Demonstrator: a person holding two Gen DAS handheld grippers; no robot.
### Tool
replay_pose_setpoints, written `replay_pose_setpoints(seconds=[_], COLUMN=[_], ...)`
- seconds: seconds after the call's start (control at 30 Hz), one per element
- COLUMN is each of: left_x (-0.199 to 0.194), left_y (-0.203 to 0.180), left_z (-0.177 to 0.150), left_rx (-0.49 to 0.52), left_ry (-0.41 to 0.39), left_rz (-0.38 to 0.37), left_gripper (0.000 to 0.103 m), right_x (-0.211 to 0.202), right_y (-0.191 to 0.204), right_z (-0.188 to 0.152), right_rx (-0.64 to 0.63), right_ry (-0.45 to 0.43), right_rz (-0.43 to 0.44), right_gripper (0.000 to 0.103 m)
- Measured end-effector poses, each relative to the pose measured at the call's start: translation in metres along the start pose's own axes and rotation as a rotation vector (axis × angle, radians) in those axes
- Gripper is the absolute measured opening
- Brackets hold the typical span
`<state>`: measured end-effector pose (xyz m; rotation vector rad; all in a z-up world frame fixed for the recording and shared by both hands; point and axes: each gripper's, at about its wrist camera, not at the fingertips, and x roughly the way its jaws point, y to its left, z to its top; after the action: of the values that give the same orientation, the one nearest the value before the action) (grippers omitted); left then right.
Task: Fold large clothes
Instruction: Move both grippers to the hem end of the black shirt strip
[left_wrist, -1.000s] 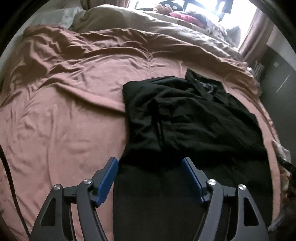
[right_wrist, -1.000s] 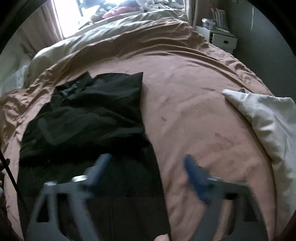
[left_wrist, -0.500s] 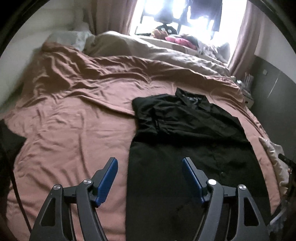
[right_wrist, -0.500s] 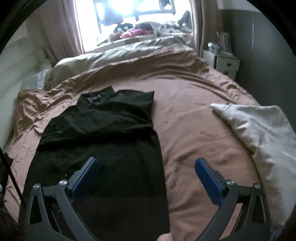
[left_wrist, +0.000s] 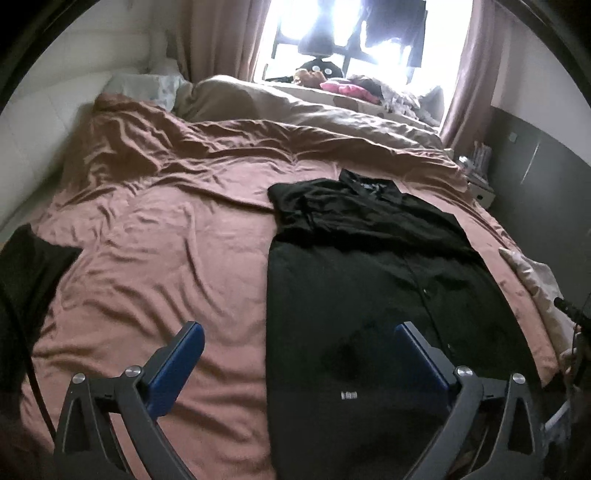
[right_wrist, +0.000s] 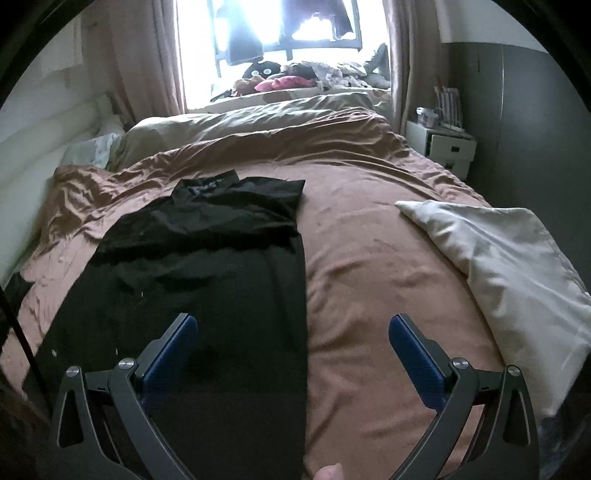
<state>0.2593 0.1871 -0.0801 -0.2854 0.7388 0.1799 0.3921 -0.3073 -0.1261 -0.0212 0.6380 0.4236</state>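
A large black collared shirt (left_wrist: 369, 266) lies flat on the brown bedcover (left_wrist: 166, 240), collar toward the window, its sides folded in to a long strip. My left gripper (left_wrist: 298, 328) hovers above the shirt's lower left edge; its jaws are opening, with nothing gripped between them. In the right wrist view the shirt (right_wrist: 207, 258) fills the left half. Over its lower right edge hangs my right gripper (right_wrist: 292, 319), open wide and empty. The blue pads (right_wrist: 417, 354) touch no cloth.
A cream pillow (right_wrist: 498, 266) lies on the bed's right side, next to the shirt. A white nightstand (right_wrist: 443, 147) stands by the grey wall. A beige duvet (left_wrist: 295, 110) is bunched under the window. Dark cloth (left_wrist: 29, 266) hangs at the left edge.
Both grippers have drawn back from the shirt toward the foot of the bed, so more of the room shows. Both sets of jaws stand wider than before. The shirt lies still.
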Motion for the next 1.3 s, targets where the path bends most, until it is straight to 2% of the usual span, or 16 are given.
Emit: replay_pose_setpoints(seconds=[0.1, 0.27, 0.47, 0.57, 0.63, 0.7, 0.8, 0.87, 0.93, 1.0, 1.17, 1.3], left_x=[-0.003, -0.011, -0.015, -0.012, -0.009, -0.005, 0.004, 0.012, 0.018, 0.027, 0.042, 0.054], left_y=[0.003, 0.004, 0.005, 0.008, 0.011, 0.014, 0.020, 0.024, 0.029, 0.034, 0.040, 0.043], left_z=[-0.017, -0.044, -0.074, -0.088, -0.097, -0.105, -0.116, -0.121, -0.125, -0.130, -0.132, -0.123], left_rx=[-0.018, -0.027, -0.013, -0.025, -0.037, -0.053, -0.075, -0.099, -0.128, -0.164, -0.216, -0.260], left_ry=[0.017, 0.031, 0.057, 0.081, 0.097, 0.118, 0.155, 0.181, 0.201, 0.224, 0.237, 0.244], left_rz=[-0.015, -0.029, -0.028, -0.066, -0.074, -0.086, -0.117, -0.131, -0.148, -0.175, -0.224, -0.270], left_gripper=[0.103, 0.103, 0.103, 0.097, 0.092, 0.087, 0.076, 0.062, 0.056, 0.055, 0.051, 0.043], right_x=[-0.011, -0.023, -0.040, -0.038, -0.034, -0.032, -0.024, -0.017, -0.008, 0.001, 0.017, 0.032], right_y=[-0.003, -0.018, -0.032, -0.035, -0.038, -0.039, -0.037, -0.039, -0.040, -0.042, -0.054, -0.058], right_z=[-0.015, -0.036, -0.060, -0.074, -0.083, -0.093, -0.104, -0.110, -0.114, -0.118, -0.108, -0.104], right_rx=[0.004, 0.083, 0.128, 0.161, 0.187, 0.206, 0.246, 0.275, 0.305, 0.341, 0.423, 0.443], right_ry=[0.008, 0.074, 0.060, 0.093, 0.117, 0.143, 0.183, 0.210, 0.235, 0.251, 0.239, 0.236], right_rz=[0.024, 0.037, 0.074, 0.123, 0.156, 0.181, 0.223, 0.246, 0.260, 0.283, 0.342, 0.360], right_gripper=[0.103, 0.103, 0.103, 0.102, 0.093, 0.074, 0.070, 0.066, 0.061, 0.056, 0.056, 0.045])
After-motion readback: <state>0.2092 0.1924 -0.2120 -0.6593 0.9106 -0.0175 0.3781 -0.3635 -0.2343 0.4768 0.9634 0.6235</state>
